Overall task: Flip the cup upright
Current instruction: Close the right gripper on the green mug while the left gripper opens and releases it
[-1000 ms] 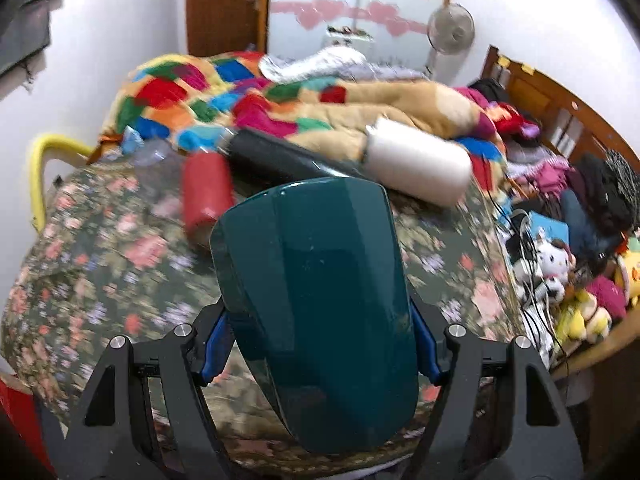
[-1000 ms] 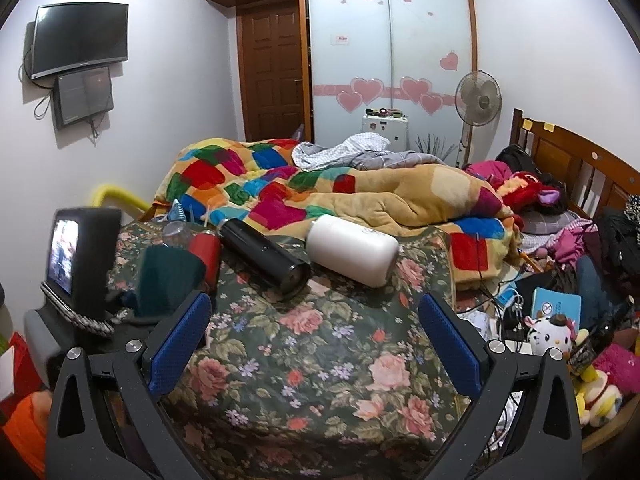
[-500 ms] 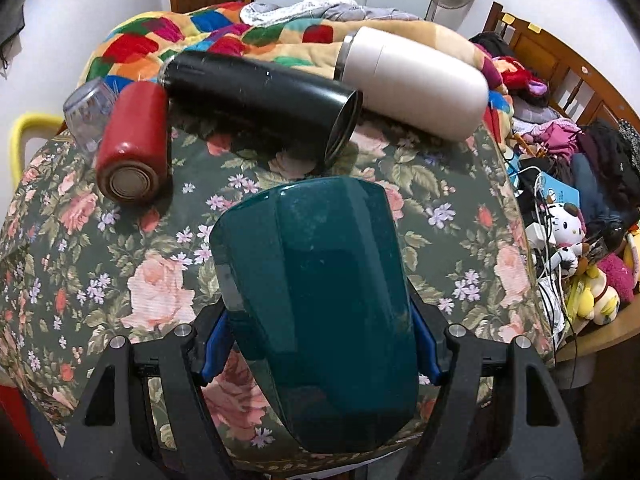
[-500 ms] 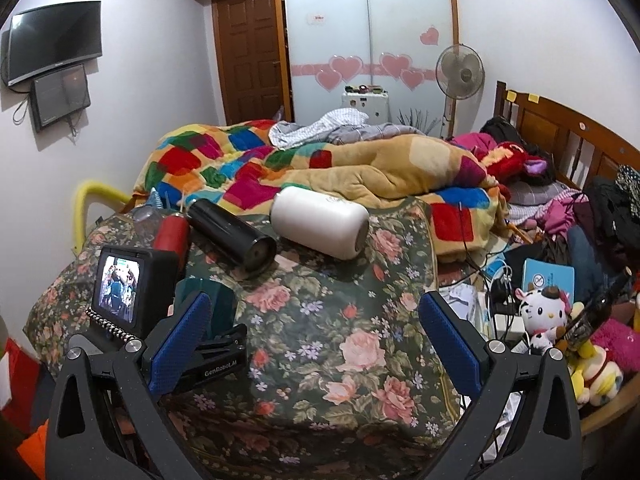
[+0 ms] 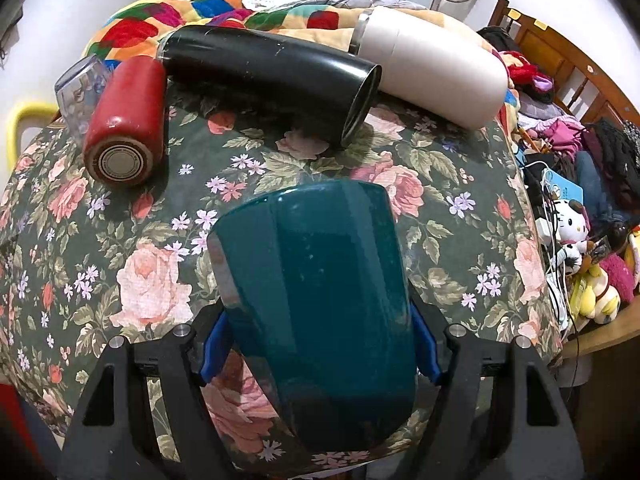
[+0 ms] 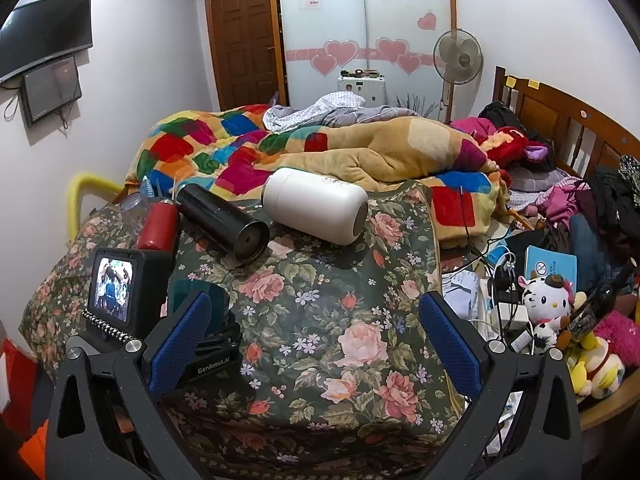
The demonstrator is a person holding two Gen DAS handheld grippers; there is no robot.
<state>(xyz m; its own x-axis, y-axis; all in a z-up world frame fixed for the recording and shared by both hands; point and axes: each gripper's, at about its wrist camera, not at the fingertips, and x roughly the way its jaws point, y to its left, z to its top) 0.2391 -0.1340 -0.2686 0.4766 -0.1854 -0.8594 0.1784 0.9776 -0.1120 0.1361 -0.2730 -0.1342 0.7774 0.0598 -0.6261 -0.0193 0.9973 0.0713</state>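
My left gripper point(image 5: 318, 350) is shut on a dark teal cup point(image 5: 316, 300), its blue pads pressing both sides. The cup's far end points down toward the floral cloth point(image 5: 152, 280); I cannot tell if it touches. In the right wrist view the teal cup point(image 6: 200, 300) shows partly behind the left gripper's camera unit point(image 6: 116, 292). My right gripper point(image 6: 316, 344) is open and empty above the floral cloth point(image 6: 340, 320). On their sides at the back lie a red cup point(image 5: 124, 124), a black tumbler point(image 5: 272, 76) and a white tumbler point(image 5: 432, 72).
A clear plastic cup point(image 5: 78, 88) lies behind the red one. A patchwork blanket point(image 6: 280, 148) is heaped behind the cups. Cables, a plush toy point(image 6: 548, 300) and clutter fill the right side. A yellow rail point(image 6: 80, 192) stands at the left.
My left gripper with the teal cup has moved forward and tilted down over the cloth; the lying cups look nearer. My right gripper has stayed open, shifting slightly closer.
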